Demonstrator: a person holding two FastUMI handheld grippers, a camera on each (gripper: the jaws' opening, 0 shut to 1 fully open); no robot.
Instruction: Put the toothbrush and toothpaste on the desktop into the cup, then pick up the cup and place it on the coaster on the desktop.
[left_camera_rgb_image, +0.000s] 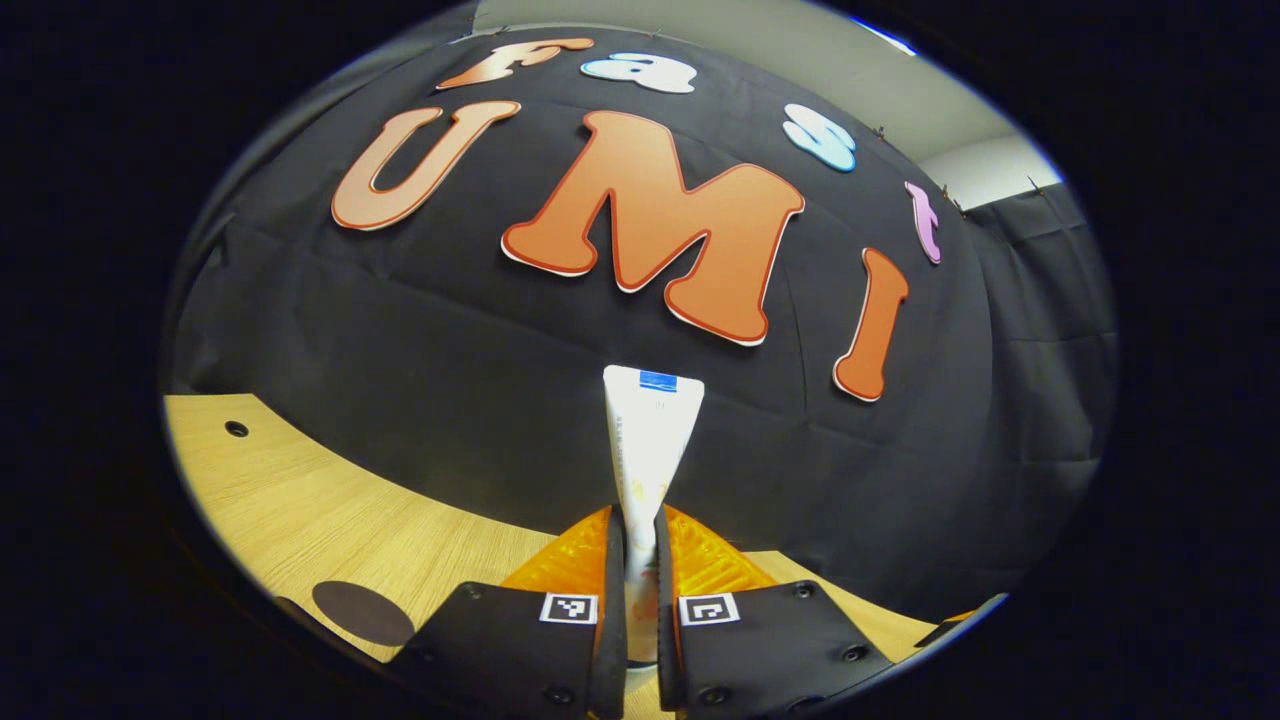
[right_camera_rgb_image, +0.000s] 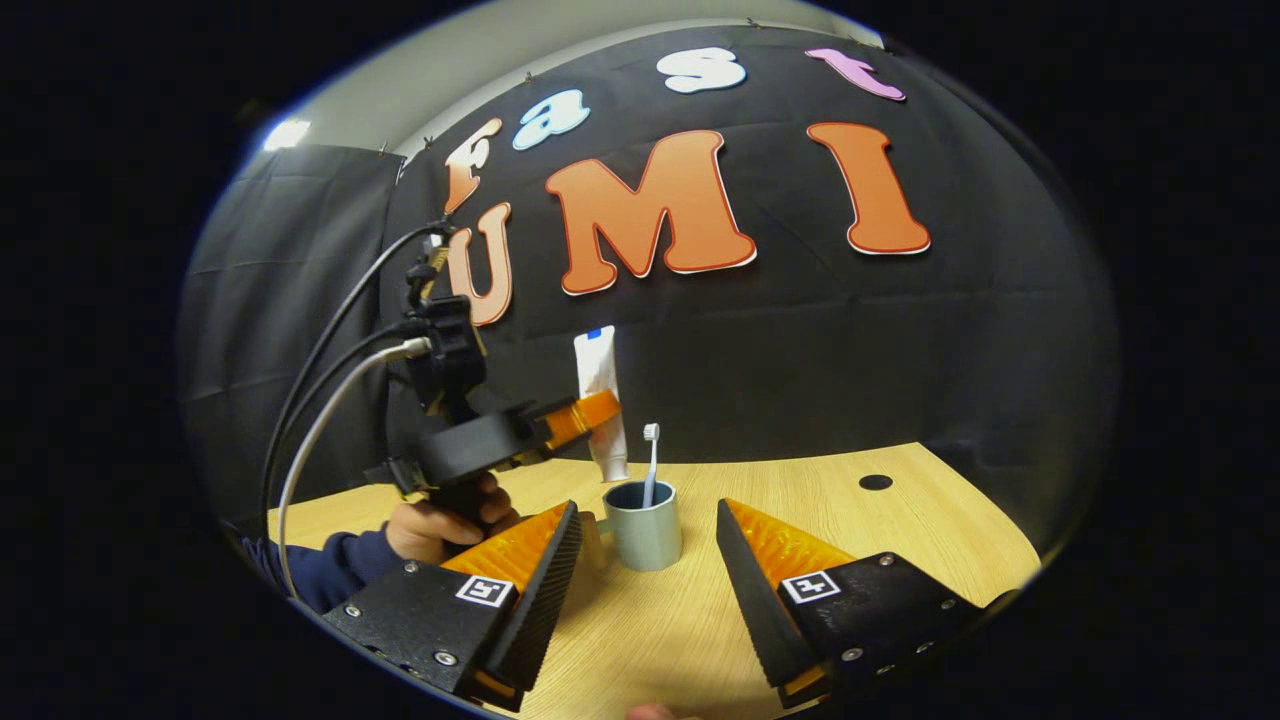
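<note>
In the left gripper view my left gripper (left_camera_rgb_image: 641, 560) is shut on a white toothpaste tube (left_camera_rgb_image: 650, 440) that stands upright between the orange fingers, its blue-tipped flat end up. The right gripper view shows that same gripper (right_camera_rgb_image: 590, 410) farther off, held by a hand, with the toothpaste tube (right_camera_rgb_image: 600, 400) hanging just above and behind the grey cup (right_camera_rgb_image: 645, 525). A white toothbrush (right_camera_rgb_image: 651, 460) stands in the cup, head up. My right gripper (right_camera_rgb_image: 645, 570) is open, its fingers to either side of the cup and short of it.
The light wooden desktop (right_camera_rgb_image: 880, 530) has a small dark hole (right_camera_rgb_image: 875, 482) at the right. A dark round coaster (left_camera_rgb_image: 362, 612) lies at the lower left of the left gripper view. A hand and dark sleeve (right_camera_rgb_image: 340, 565) hold the left gripper, with cables rising behind it.
</note>
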